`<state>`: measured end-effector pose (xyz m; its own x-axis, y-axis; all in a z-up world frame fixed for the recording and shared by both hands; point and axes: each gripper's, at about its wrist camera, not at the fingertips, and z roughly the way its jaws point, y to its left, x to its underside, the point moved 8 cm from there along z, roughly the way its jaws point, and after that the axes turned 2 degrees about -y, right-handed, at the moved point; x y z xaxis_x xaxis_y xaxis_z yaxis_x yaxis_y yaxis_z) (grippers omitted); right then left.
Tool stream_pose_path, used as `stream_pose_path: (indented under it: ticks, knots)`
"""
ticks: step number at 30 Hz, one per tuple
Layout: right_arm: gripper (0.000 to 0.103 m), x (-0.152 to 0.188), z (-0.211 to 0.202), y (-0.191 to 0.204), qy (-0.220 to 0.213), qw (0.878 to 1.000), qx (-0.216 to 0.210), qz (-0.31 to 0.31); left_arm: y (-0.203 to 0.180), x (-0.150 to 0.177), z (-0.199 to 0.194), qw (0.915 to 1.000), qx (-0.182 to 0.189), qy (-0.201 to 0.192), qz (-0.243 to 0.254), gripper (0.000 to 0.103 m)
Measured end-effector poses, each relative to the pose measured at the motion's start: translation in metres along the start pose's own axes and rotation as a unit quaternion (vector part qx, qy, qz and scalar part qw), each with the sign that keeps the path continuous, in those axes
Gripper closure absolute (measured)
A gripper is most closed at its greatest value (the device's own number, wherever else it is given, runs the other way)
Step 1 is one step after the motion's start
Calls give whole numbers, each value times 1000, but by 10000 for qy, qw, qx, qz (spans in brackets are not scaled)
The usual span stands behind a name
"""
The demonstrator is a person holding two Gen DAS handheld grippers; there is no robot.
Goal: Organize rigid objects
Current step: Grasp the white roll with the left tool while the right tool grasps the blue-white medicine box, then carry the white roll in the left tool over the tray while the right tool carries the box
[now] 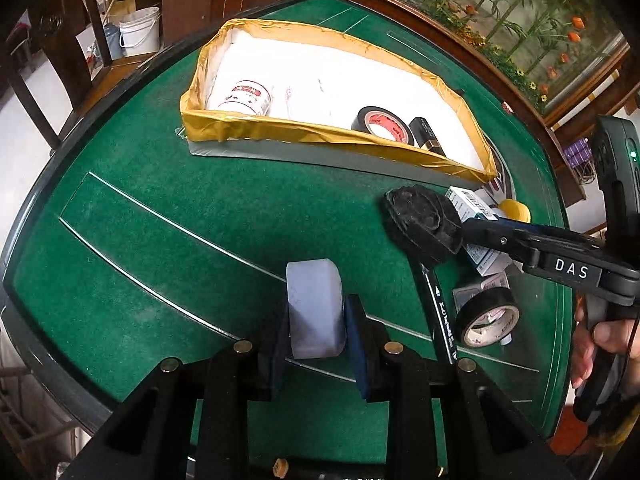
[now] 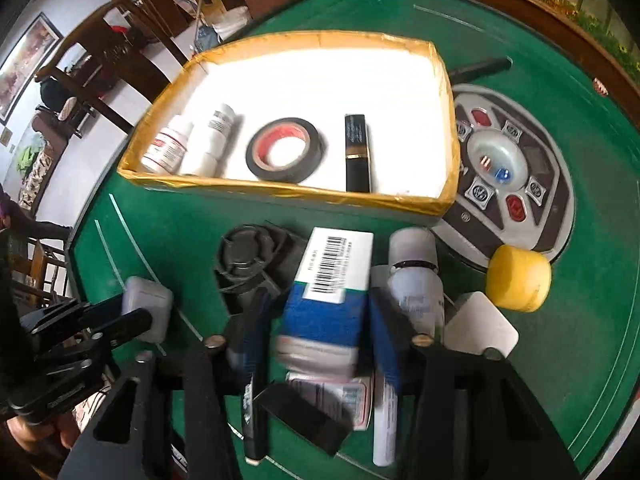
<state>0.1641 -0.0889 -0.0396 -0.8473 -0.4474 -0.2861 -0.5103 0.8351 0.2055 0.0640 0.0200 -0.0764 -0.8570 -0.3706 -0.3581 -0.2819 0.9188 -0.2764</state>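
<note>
A pale translucent rounded plastic block [image 1: 316, 308] is clamped between the left gripper's [image 1: 318, 320] 2 fingers; a blue-and-white barcoded carton [image 2: 332, 284] is clamped within the right gripper [image 2: 320, 328].

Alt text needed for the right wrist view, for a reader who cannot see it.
The right gripper is closed on a blue-and-white barcoded carton above a green felt table. Behind it, a yellow-taped shallow white tray holds two white bottles, a black tape roll and a black lipstick tube. At left, the left gripper holds a pale rounded block.
</note>
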Motion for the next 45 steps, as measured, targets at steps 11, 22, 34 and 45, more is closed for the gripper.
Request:
stream_pose_path:
  ticks: [11, 22, 34, 45]
  knots:
    - [64, 11, -7, 1, 66, 9998, -88, -152, -15, -10, 10, 10000, -53, 25, 63, 75]
    - [63, 9, -5, 3, 299, 9985, -157, -421, -12, -10, 10, 9999, -5, 81, -90, 74]
    - [65, -2, -37, 6, -262, 9986, -233, -402, -13, -8, 0, 9999, 15, -42, -122, 75]
    - [69, -5, -50, 21, -422, 9974, -327, -487, -9, -31, -37, 9982, 267, -451, -298, 75]
